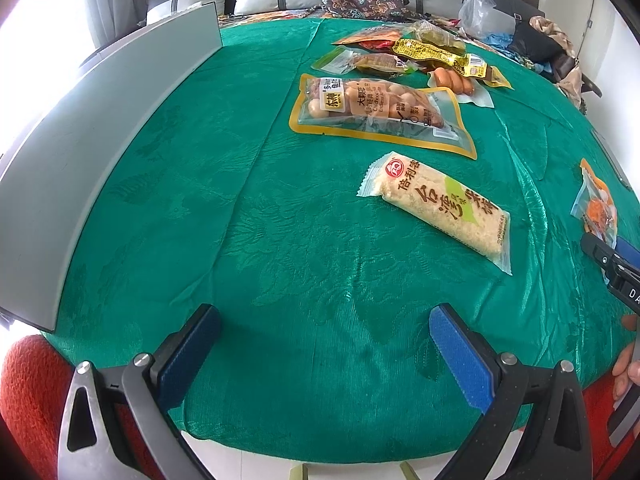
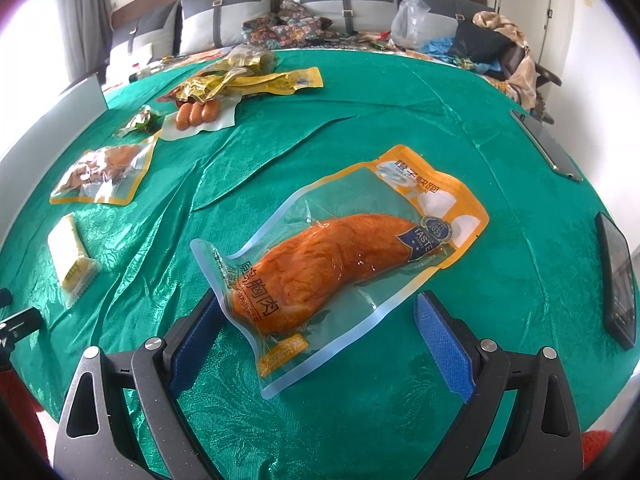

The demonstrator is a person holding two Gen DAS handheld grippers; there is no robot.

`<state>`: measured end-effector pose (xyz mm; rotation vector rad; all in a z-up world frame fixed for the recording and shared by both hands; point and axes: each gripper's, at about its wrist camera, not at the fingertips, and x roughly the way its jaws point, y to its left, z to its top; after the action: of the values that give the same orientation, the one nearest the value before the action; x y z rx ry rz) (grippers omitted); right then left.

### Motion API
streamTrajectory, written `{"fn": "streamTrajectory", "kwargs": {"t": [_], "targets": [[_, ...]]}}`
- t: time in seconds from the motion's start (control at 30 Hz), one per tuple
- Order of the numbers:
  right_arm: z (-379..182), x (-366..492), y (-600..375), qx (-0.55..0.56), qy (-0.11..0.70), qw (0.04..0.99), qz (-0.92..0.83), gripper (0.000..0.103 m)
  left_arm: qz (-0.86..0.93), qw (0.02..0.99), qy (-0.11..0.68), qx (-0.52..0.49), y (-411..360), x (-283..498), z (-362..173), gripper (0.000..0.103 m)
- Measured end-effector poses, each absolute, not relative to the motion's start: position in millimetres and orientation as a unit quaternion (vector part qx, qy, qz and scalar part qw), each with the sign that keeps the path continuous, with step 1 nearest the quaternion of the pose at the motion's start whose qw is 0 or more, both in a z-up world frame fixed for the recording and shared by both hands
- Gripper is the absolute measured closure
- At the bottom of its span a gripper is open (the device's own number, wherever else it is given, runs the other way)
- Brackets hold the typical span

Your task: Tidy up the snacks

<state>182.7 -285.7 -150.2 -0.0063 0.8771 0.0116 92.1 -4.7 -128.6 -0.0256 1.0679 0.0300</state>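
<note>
My right gripper (image 2: 316, 332) is open, its blue pads on either side of the near end of a clear and orange chicken breast pack (image 2: 336, 256) lying flat on the green tablecloth; whether the pads touch it I cannot tell. My left gripper (image 1: 324, 344) is open and empty above bare cloth near the table's front edge. A white rice cracker pack (image 1: 440, 208) lies ahead of it to the right; it also shows in the right wrist view (image 2: 70, 258). A yellow-edged pack of fish balls (image 1: 380, 112) lies beyond. A heap of sausage and yellow snack packs (image 1: 432, 56) sits farther back.
A grey box or panel (image 1: 92, 128) stands along the table's left edge. A dark phone (image 2: 618, 280) and a second flat device (image 2: 548, 148) lie at the right edge. Cushions, a plastic bag (image 2: 410, 20) and clothes lie behind the table. The right gripper's tip (image 1: 608, 252) shows in the left wrist view.
</note>
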Motion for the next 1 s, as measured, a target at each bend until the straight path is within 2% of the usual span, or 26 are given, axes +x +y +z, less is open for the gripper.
{"fn": "streamTrajectory", "kwargs": {"t": [1.0], "targets": [[-151.3, 181.7, -285.8, -0.003, 0.423, 0.906, 0.007, 0.006, 0.005, 0.87, 0.493, -0.006, -5.1, 92.9, -130.0, 0.0]]}}
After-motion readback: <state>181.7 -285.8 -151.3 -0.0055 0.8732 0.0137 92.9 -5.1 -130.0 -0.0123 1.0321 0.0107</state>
